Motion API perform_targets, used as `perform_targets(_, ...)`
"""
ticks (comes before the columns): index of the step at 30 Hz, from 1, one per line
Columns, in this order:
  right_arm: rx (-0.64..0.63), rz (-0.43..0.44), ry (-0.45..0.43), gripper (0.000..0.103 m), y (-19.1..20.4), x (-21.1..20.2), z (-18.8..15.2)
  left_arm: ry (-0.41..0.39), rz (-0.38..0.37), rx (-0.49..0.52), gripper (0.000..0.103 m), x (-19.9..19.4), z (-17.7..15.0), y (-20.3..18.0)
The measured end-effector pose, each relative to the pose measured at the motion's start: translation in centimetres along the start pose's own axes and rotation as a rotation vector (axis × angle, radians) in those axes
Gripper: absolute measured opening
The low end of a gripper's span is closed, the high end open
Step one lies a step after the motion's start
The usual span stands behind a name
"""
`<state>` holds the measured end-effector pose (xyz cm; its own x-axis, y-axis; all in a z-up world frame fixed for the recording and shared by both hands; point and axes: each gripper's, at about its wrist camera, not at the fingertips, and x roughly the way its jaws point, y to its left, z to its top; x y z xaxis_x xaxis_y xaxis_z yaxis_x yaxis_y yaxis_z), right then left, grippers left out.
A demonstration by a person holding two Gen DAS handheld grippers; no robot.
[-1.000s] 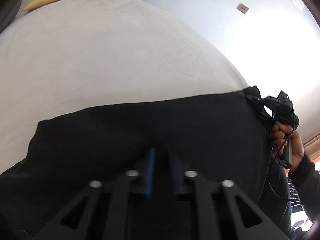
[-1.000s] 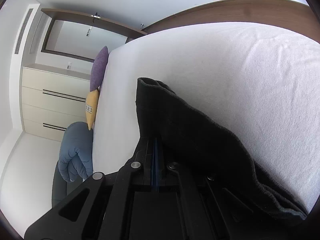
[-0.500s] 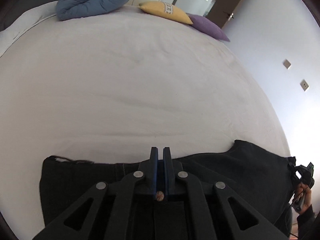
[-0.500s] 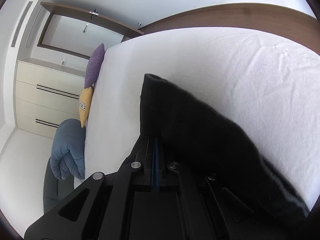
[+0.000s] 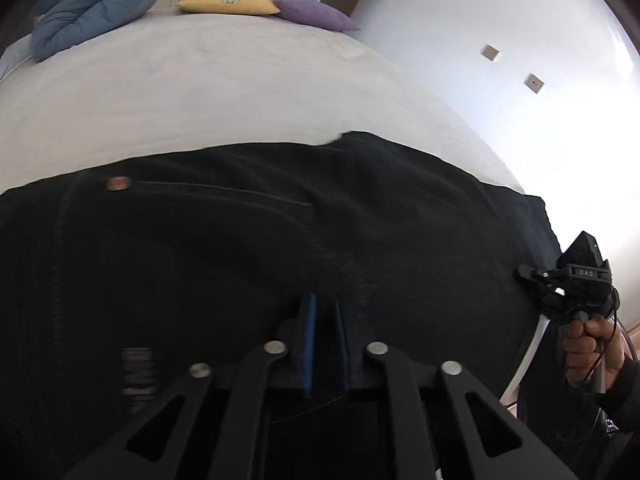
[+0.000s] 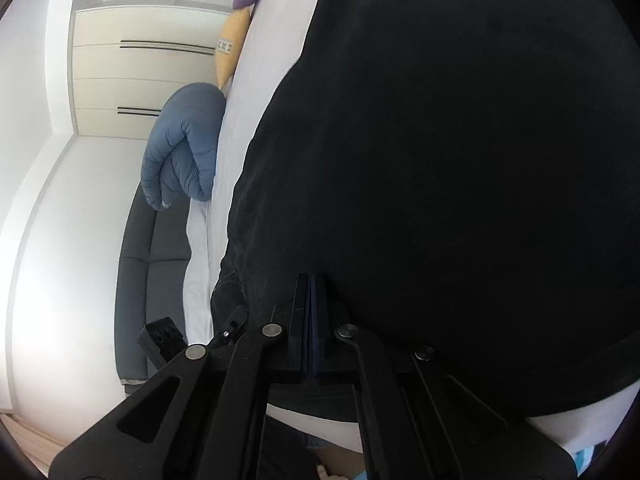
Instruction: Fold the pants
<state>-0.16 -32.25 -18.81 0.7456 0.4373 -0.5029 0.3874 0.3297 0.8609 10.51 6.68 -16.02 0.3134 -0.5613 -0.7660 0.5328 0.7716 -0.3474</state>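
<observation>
The black, heavy-woven pants [image 5: 280,248], with stitched seams and a small copper rivet [image 5: 118,183], lie spread across the smooth white bed sheet [image 5: 200,92]. The left gripper [image 5: 323,304] is clamped on the near edge of the cloth, and the right gripper [image 6: 311,280] is pinched tight on the fabric at the other end. Holding both ends, I'd guess, keeps the limp cloth taut enough to fold cleanly.

The black pants [image 5: 280,248] now spread wide ahead of the left gripper [image 5: 323,304], a metal button [image 5: 118,183] newly showing. Ahead of the right gripper [image 6: 311,280], their cloth now fills most of the view, hiding the bed [image 6: 256,64].
</observation>
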Motion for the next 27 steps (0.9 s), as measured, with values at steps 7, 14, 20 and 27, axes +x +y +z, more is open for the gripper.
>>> perform_targets(7, 0.133, -0.060, -0.314, 0.000, -6.2, -11.2, 3.7, -0.046, -0.010, -0.156, 0.005, -3.7, 0.2, 10.5)
perform_targets(14, 0.187, -0.134, -0.531, 0.000, -5.9, -20.1, 5.0, -0.078, 0.172, -0.157, 0.008, -6.9, 0.8, 10.1)
perform_targets(20, 0.035, 0.065, -0.264, 0.006, 1.8, -10.5, 2.5, -0.073, 0.136, -0.062, 0.050, -3.7, 2.4, 0.1)
perform_targets(27, 0.166, 0.027, -0.160, 0.000, -2.8, -4.2, 2.2, 0.053, 0.160, 0.114, 0.065, 4.0, 1.5, -8.6)
